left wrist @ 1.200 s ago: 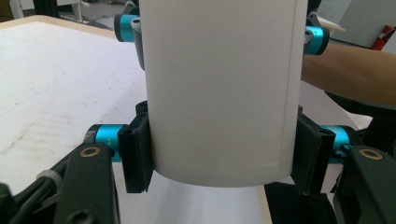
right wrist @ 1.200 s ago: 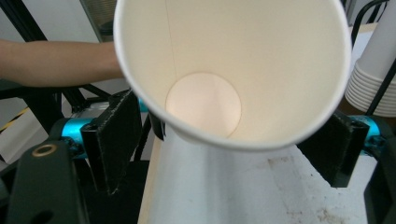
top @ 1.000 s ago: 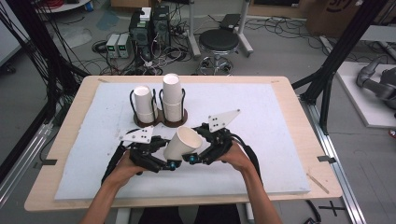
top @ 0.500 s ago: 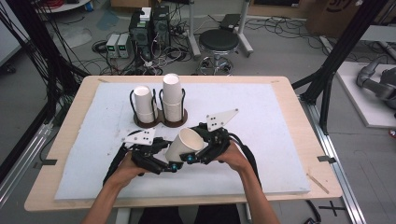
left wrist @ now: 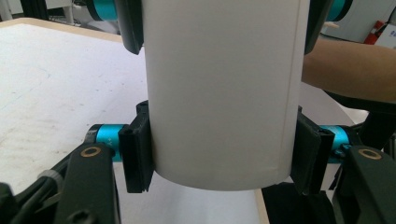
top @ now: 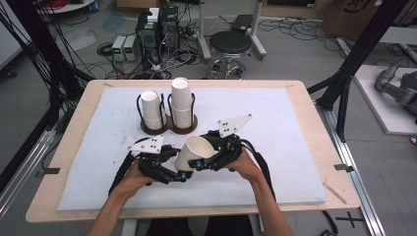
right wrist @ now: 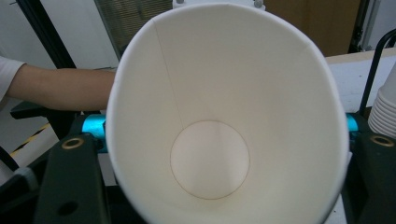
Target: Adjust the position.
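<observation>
Paper cup [top: 193, 151] clamped betw. 2 tools mid-table.

Plain white paper cup [top: 194, 152], no print at all. Both grippers are black with teal bits and pale grey top plates. Dark brown cup holder [top: 169, 125] with black wire loops, white mat [top: 295, 147], light wood tabletop [top: 314, 113] edges.

Even bright light, soft shadows, slight blur

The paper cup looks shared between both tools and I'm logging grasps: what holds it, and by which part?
Both: the left hand-held gripper clamps the paper cup near its base; the right hand-held gripper has just closed on its rim end.
</observation>
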`<state>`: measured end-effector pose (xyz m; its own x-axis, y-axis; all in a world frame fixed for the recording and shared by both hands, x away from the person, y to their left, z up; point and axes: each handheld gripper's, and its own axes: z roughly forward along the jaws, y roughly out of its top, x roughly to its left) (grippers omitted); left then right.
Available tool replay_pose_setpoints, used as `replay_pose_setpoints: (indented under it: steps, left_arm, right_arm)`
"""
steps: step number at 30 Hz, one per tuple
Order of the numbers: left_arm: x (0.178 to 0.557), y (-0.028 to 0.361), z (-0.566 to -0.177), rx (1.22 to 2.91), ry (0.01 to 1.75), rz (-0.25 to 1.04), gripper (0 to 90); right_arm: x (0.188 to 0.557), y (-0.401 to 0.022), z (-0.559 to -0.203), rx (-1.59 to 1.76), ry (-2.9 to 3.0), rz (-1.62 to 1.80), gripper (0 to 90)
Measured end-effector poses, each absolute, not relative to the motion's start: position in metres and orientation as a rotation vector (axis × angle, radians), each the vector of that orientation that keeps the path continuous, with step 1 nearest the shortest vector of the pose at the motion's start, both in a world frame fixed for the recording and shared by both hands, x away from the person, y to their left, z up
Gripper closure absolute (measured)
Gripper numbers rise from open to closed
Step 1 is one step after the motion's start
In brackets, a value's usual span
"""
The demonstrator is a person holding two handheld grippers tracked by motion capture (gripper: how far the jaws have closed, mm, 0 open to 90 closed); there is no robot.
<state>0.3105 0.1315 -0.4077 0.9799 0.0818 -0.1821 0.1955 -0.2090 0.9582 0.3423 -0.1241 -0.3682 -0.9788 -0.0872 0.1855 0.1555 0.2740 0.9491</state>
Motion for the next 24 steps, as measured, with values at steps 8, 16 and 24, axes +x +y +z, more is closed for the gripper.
replay_pose_setpoints:
  steps: [8,16,24]
  left_arm:
    - [0.3101,0.1319,-0.4077,1.782,0.206,-0.111,35.9]
    - [0.3065,0.1317,-0.4071,1.799,0.197,-0.078,30.2]
    - [0.3051,0.1356,-0.4073,1.879,0.314,0.023,6.9]
  right_arm:
    - [0.3415,-0.1243,-0.3679,-0.07,-2.343,-1.774,31.3]
    - [0.3398,-0.1228,-0.3678,-0.07,-2.36,-1.762,31.2]
    - [0.3399,-0.1279,-0.3648,-0.137,-2.422,-1.761,31.1]
